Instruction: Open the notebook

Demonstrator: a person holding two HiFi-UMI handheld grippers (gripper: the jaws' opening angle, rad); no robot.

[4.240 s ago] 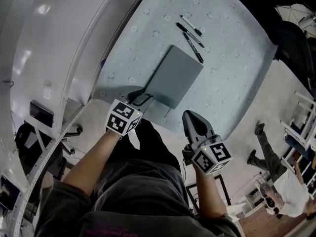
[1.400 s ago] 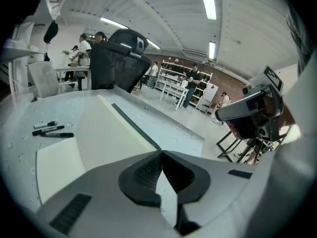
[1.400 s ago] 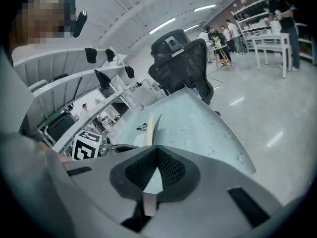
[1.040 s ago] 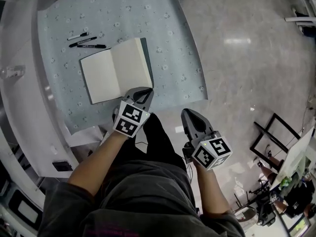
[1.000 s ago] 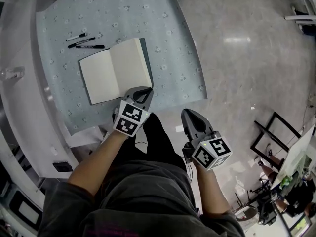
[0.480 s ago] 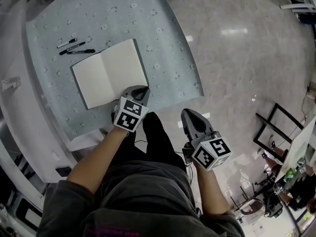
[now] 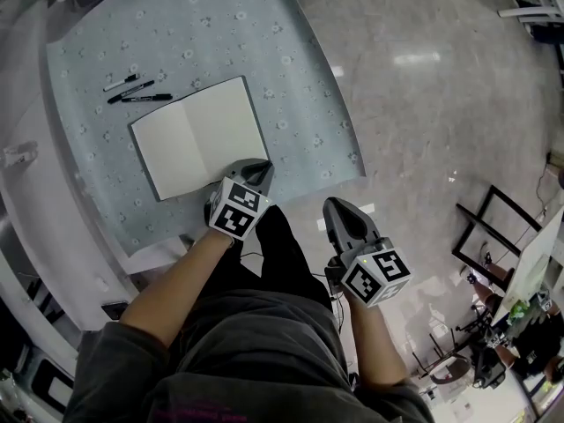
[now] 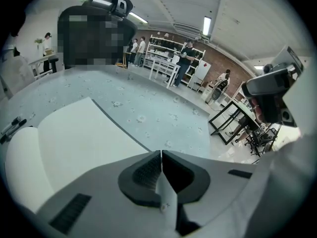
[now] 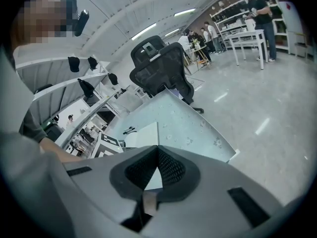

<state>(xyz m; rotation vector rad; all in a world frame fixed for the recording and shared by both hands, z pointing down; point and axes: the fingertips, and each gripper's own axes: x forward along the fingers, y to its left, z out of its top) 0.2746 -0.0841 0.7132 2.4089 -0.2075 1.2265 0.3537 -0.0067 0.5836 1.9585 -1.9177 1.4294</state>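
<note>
Counter: carries everything listed.
Notebook: I logged it closed earlier; it now lies open, blank pages up.
Left tongs: closed, empty, at the notebook's near corner.
Right tongs: closed, empty, right of the notebook, off the counter.
Pens: three, just beyond the notebook.
People: far beyond the notebook, in the gripper views only.

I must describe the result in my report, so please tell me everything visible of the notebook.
The notebook lies open and flat on the pale blue patterned table cover, showing two blank cream pages with a centre fold. A dark grey cover edge shows along its right and near sides. Three pens lie apart from it, beyond its far left corner. The tongs of the left gripper are shut at its near right corner; contact cannot be told.
</note>
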